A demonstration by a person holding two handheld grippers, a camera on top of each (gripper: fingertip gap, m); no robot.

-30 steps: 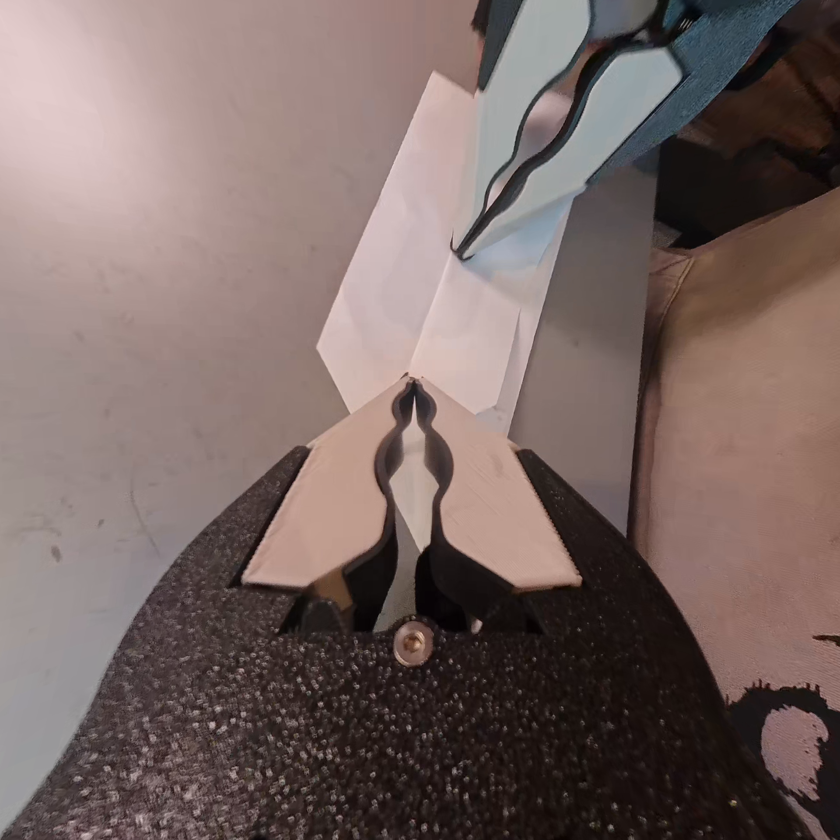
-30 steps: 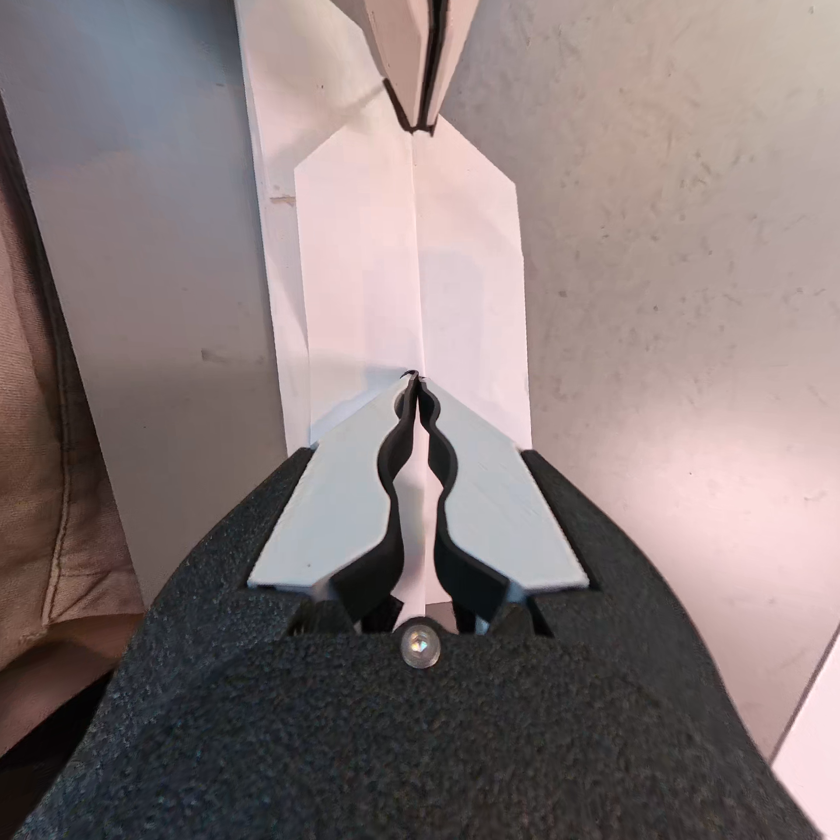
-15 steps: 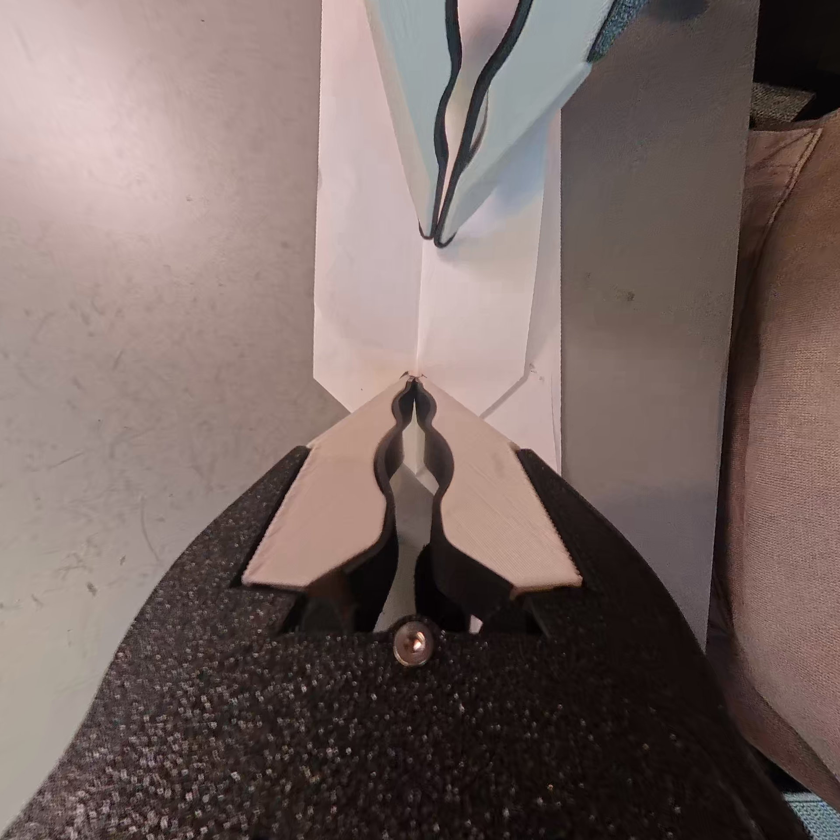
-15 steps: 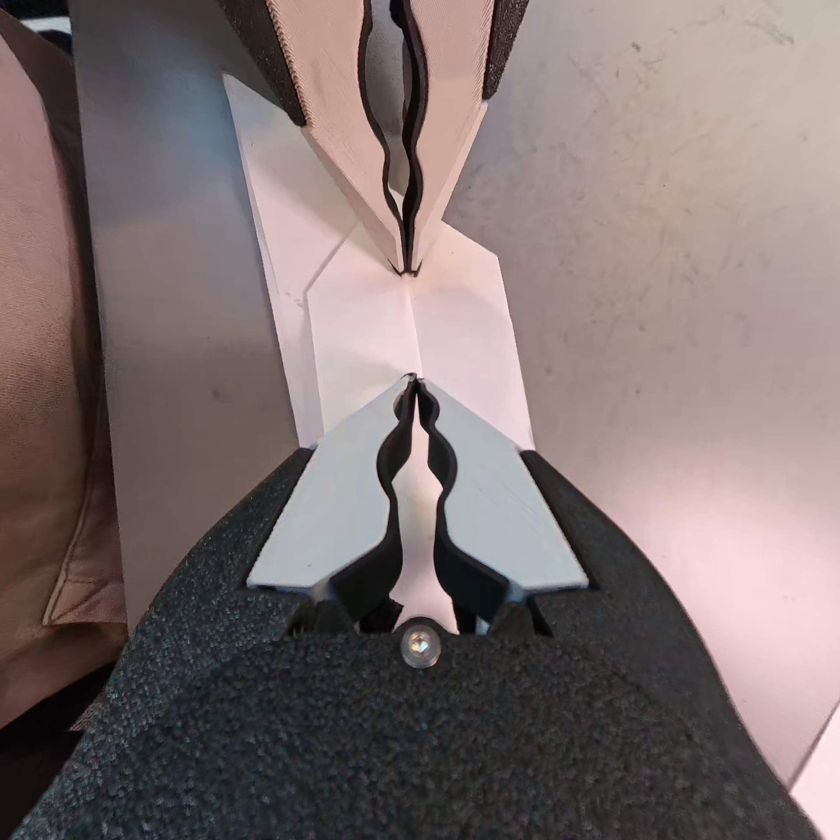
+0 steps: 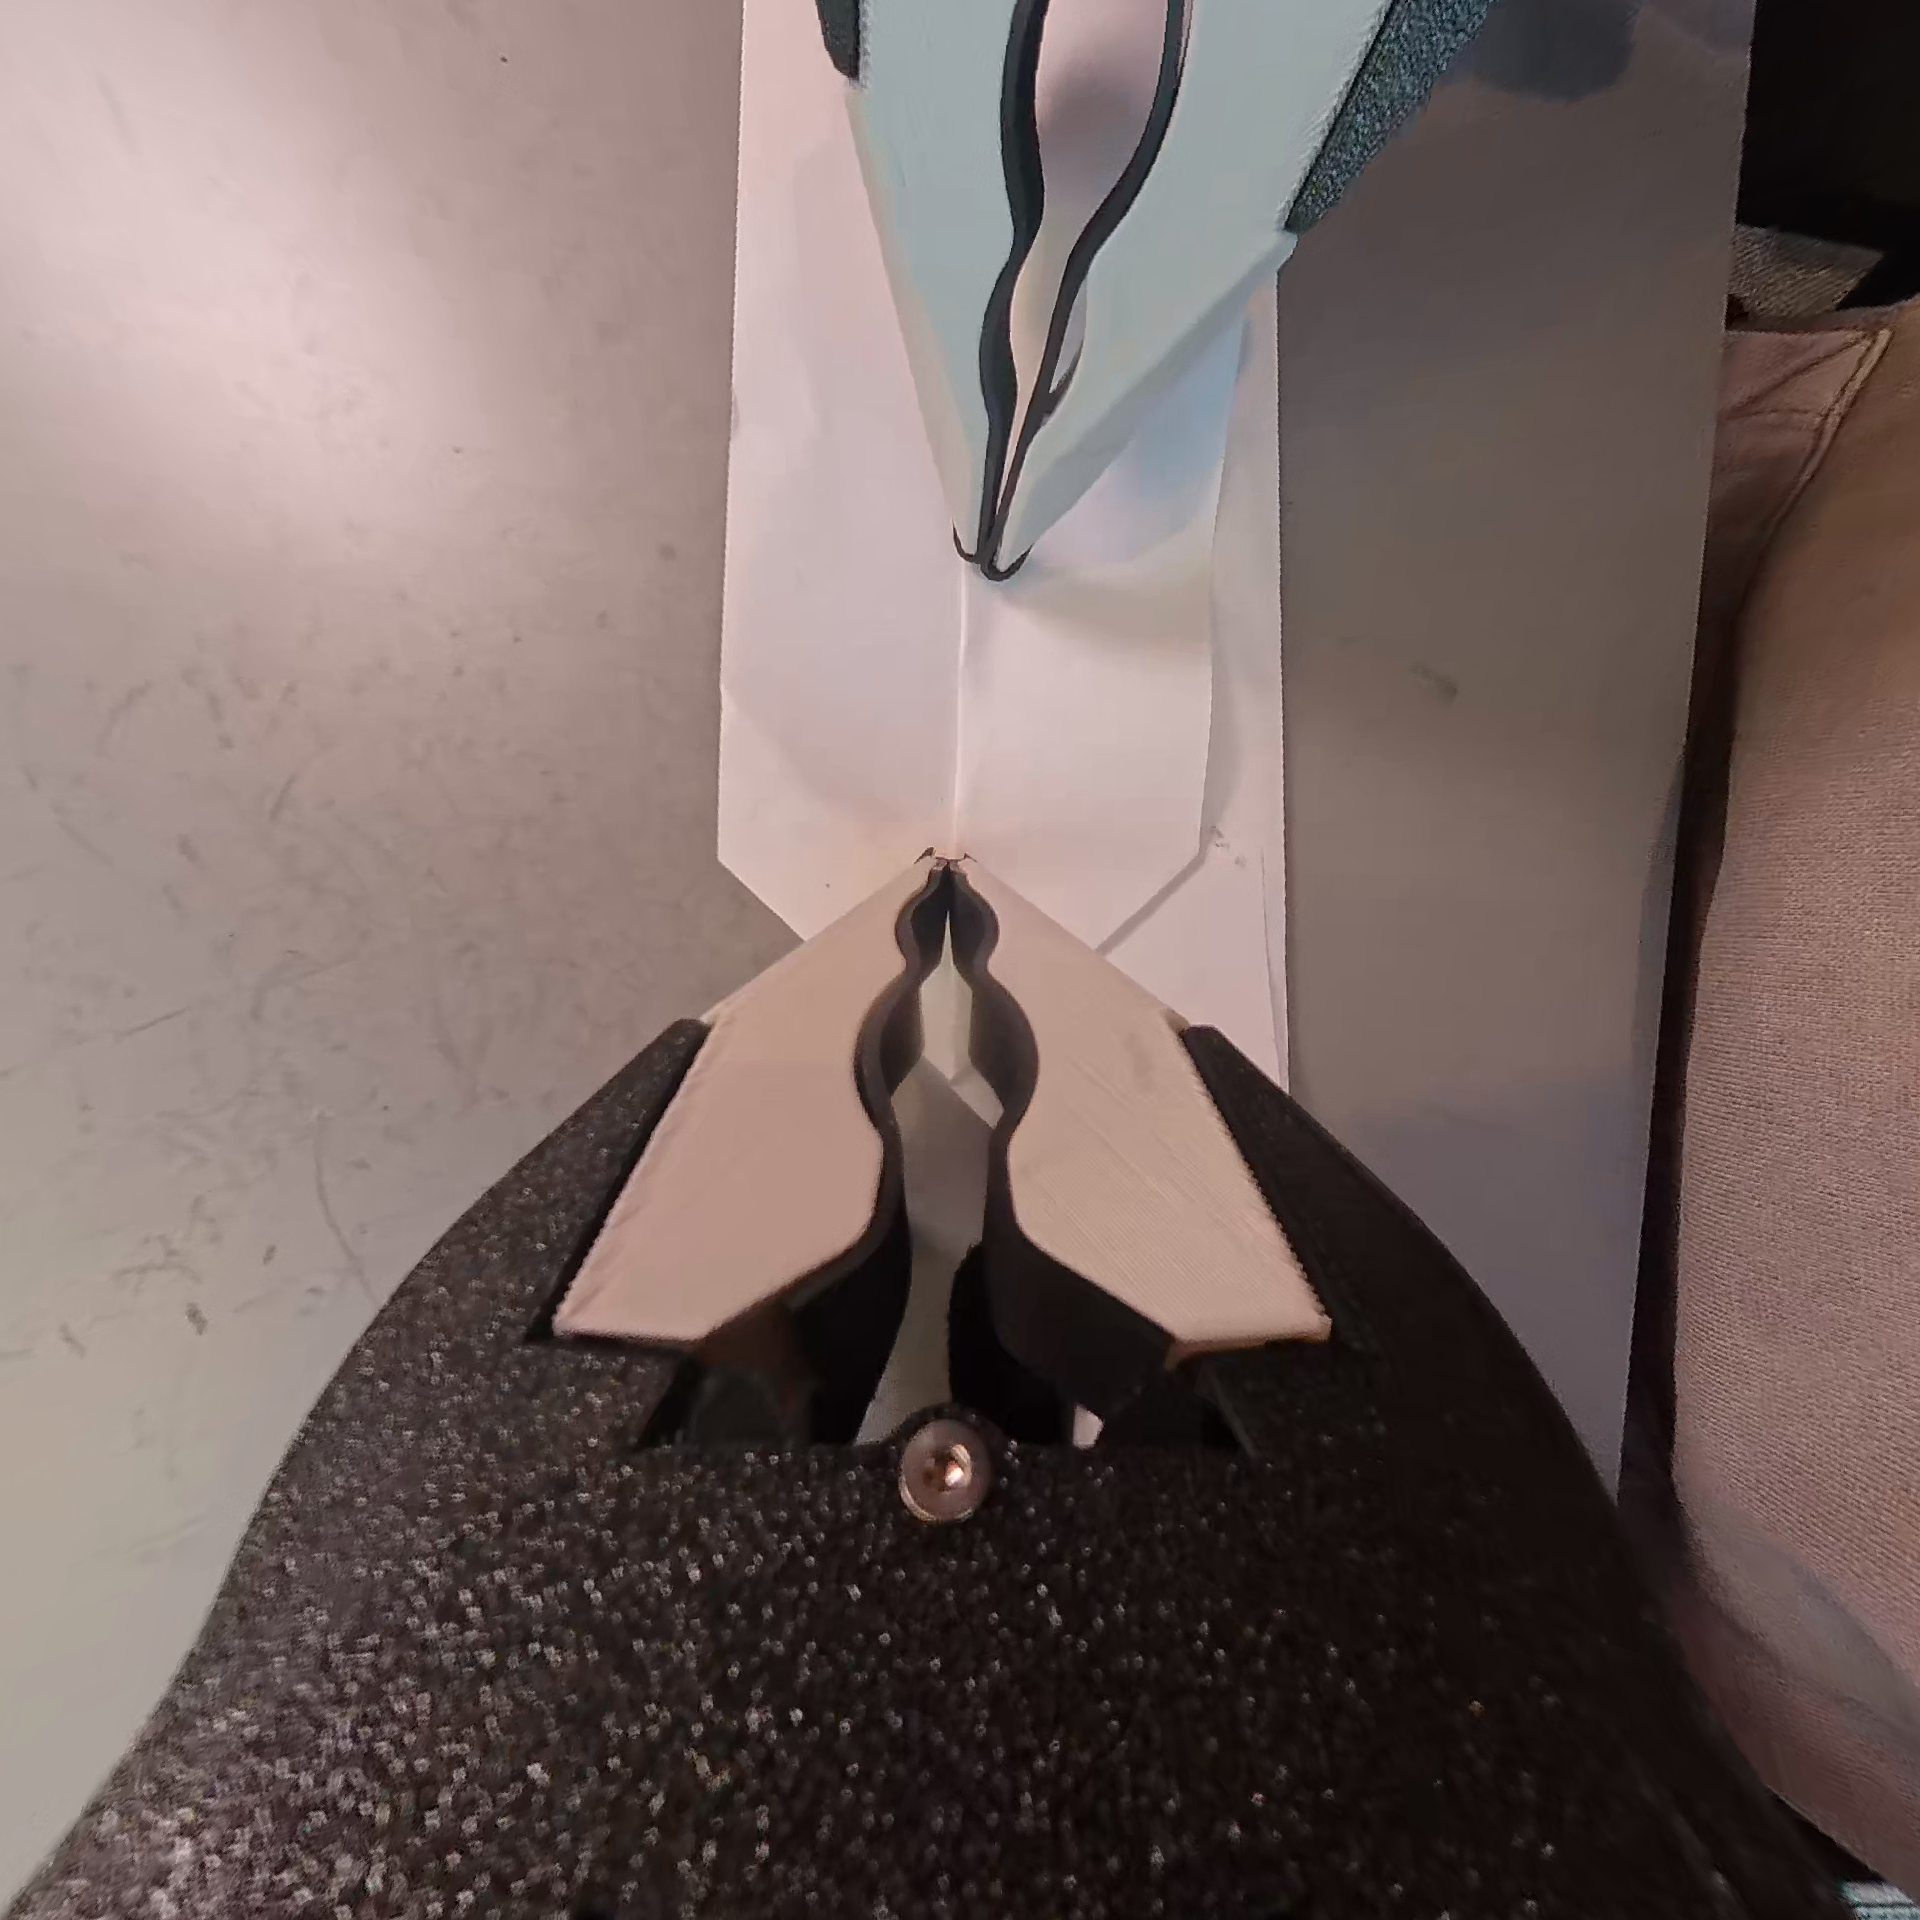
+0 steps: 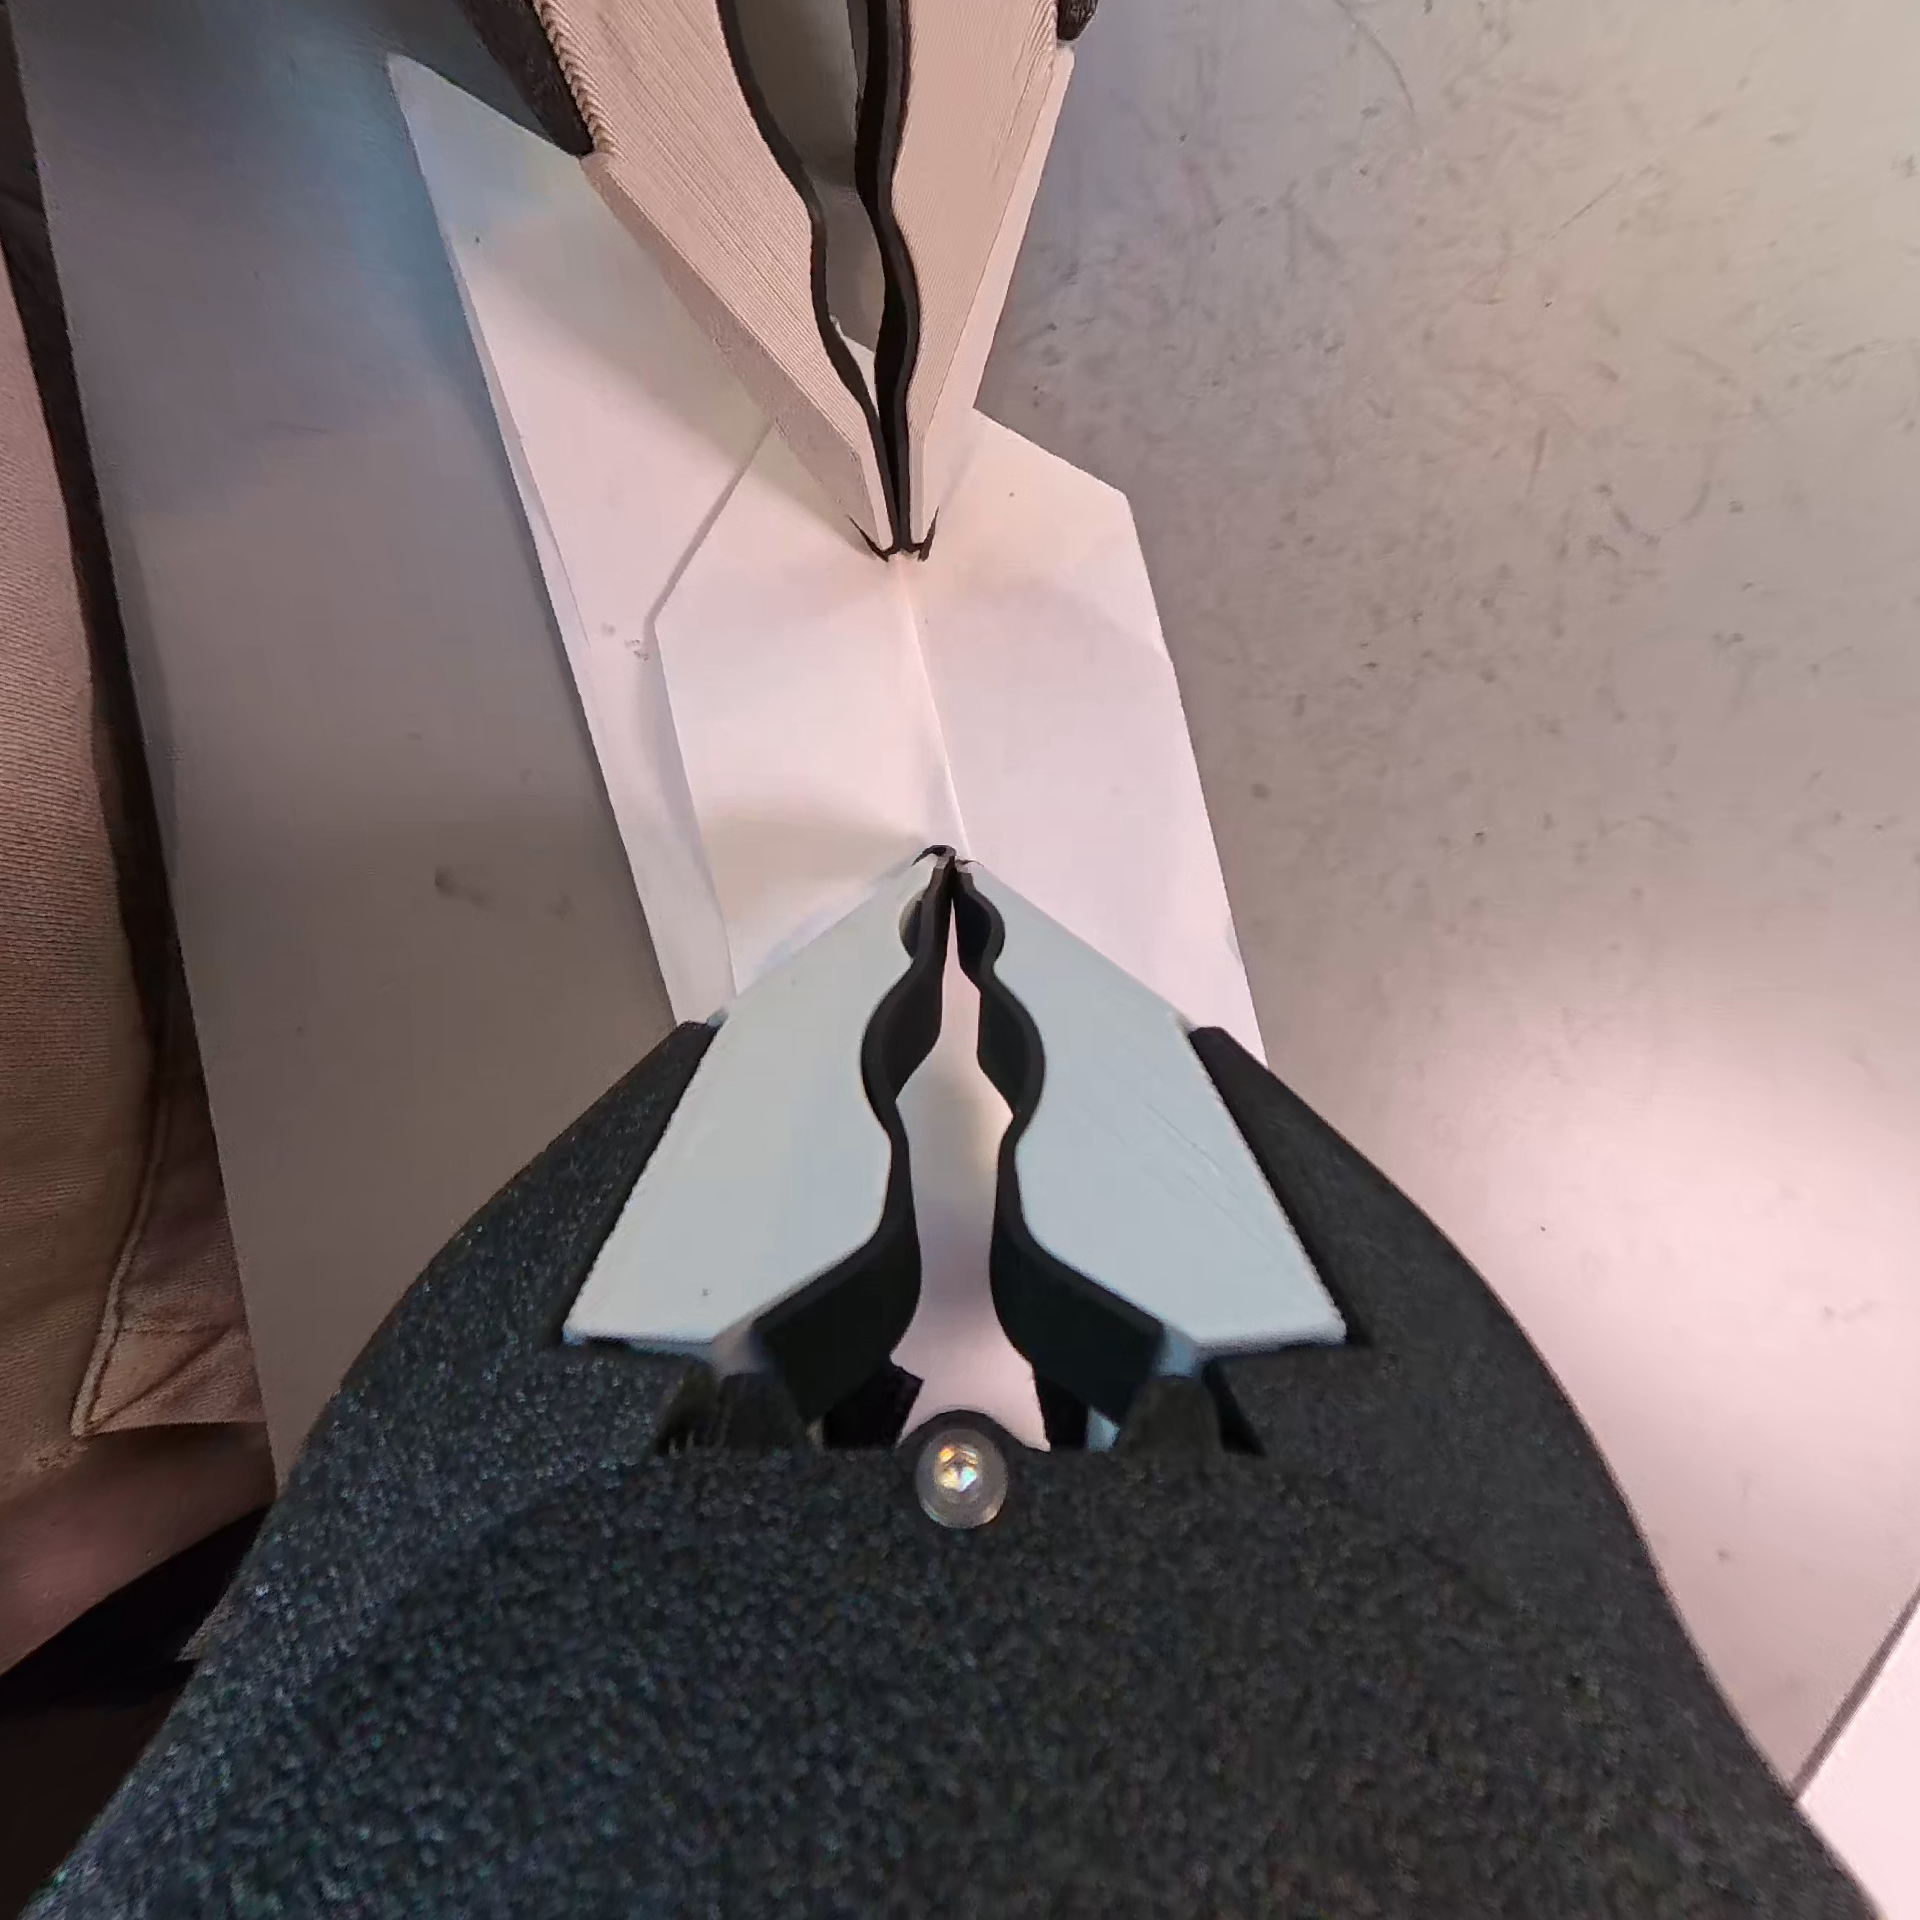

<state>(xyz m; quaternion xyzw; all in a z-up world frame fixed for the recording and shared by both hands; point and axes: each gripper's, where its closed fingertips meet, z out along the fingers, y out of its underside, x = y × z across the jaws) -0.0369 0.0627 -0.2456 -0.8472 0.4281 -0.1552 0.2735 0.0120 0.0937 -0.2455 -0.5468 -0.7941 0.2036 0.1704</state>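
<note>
A scuffed grey tabletop (image 5: 343, 623) fills both wrist views. A strip of paler, smoother surface (image 5: 1475, 727) runs along its edge. Beyond that edge is beige fabric (image 5: 1829, 935), apparently a person's clothing.

Nearest in the left wrist view: left gripper (image 5: 948, 860), beige fingers in a black housing. The tips are pressed together, with only the wavy inner gaps showing between them. They rest on the centre crease of a folded white paper (image 5: 852, 644), at its pointed end. I cannot tell whether a raised fold is pinched or the closed tips merely press down.

The paper lies flat on the tabletop. It is long and narrow, folded lengthwise along a centre crease, with angled corner folds at the pointed end. One long edge overlaps the paler strip.

Farther along the same crease is the right gripper (image 5: 992, 566), with pale blue fingers. Its tips are also closed, and it points back toward the left gripper with a stretch of bare crease between them. Again, whether it grips the paper or only touches it cannot be made out.
</note>
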